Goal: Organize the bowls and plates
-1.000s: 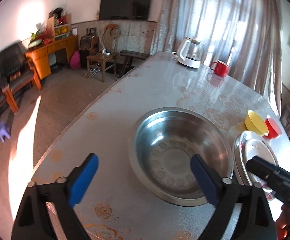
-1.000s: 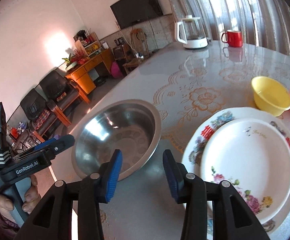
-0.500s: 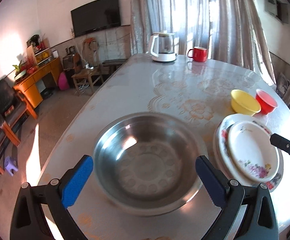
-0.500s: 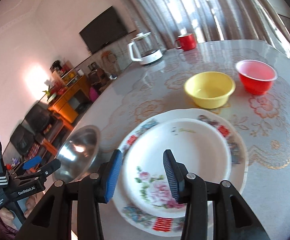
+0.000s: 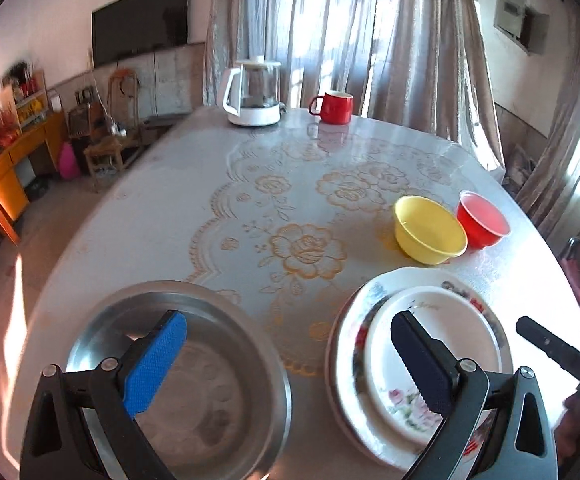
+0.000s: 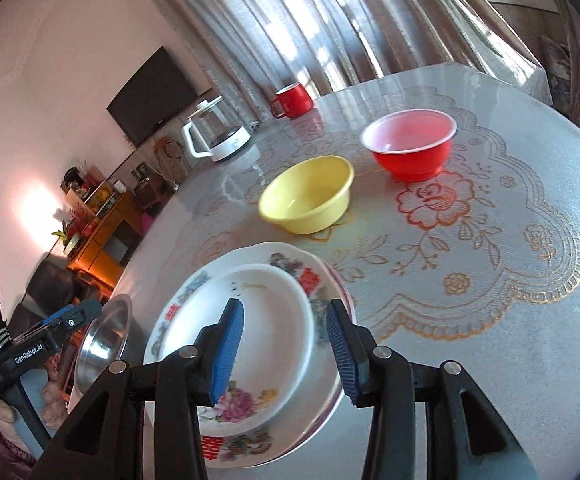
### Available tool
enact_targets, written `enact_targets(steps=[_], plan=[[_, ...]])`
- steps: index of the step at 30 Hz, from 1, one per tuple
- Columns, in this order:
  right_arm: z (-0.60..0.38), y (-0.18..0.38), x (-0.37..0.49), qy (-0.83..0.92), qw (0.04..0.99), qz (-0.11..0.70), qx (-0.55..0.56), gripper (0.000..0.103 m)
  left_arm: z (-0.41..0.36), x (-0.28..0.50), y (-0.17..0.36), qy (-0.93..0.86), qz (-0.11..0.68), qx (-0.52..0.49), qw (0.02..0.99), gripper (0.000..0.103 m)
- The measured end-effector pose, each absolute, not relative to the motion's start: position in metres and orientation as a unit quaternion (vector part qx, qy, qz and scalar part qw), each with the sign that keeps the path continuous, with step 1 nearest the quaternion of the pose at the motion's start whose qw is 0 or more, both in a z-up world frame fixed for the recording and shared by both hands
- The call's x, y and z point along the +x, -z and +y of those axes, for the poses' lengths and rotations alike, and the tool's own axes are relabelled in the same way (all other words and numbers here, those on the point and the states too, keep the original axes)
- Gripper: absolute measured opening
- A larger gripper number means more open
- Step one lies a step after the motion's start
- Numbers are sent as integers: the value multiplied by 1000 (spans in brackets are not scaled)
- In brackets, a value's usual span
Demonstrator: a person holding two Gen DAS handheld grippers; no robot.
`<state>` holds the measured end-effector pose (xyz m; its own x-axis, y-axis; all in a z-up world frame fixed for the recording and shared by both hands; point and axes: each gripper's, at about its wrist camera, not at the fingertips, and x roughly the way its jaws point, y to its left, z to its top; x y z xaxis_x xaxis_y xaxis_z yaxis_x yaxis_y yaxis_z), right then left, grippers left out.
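Note:
A steel bowl (image 5: pixel 210 384) sits at the near left of the table. A small white flowered plate (image 5: pixel 445 336) rests on a larger patterned plate (image 5: pixel 353 320) to its right. A yellow bowl (image 5: pixel 427 230) and a red bowl (image 5: pixel 481 220) stand behind the plates. My left gripper (image 5: pixel 290 356) is open and empty, above the gap between steel bowl and plates. My right gripper (image 6: pixel 286 344) is open and empty, hovering over the white plate (image 6: pixel 274 308), with the yellow bowl (image 6: pixel 307 196) and red bowl (image 6: pixel 409 144) beyond. The steel bowl (image 6: pixel 102 344) is at its left.
A glass kettle (image 5: pixel 254 96) and a red mug (image 5: pixel 331 107) stand at the table's far edge. The table (image 5: pixel 250 184) has a grey floral cloth. Orange cabinets and chairs stand on the floor to the left. Curtains hang behind the table.
Both grippers have swung right and back: the left from over the steel bowl toward the plates, the right from the steel bowl to over the plates. Both stayed open.

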<state>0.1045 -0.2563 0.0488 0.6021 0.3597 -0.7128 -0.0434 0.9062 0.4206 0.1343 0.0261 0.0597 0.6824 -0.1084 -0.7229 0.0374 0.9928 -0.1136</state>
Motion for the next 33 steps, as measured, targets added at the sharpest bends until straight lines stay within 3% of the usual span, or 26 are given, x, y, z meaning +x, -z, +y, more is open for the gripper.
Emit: enact_targets(steps=[9, 27, 33], plan=[[-283, -42, 127, -106, 871, 433, 206, 43, 25, 169, -37, 60, 443, -149, 882, 103], [-296, -21, 198, -136, 837, 455, 270, 43, -29, 238, -40, 75, 446, -62, 890, 102], [-296, -11, 221, -131, 830, 465, 277, 43, -54, 268, -35, 94, 464, -58, 879, 96]])
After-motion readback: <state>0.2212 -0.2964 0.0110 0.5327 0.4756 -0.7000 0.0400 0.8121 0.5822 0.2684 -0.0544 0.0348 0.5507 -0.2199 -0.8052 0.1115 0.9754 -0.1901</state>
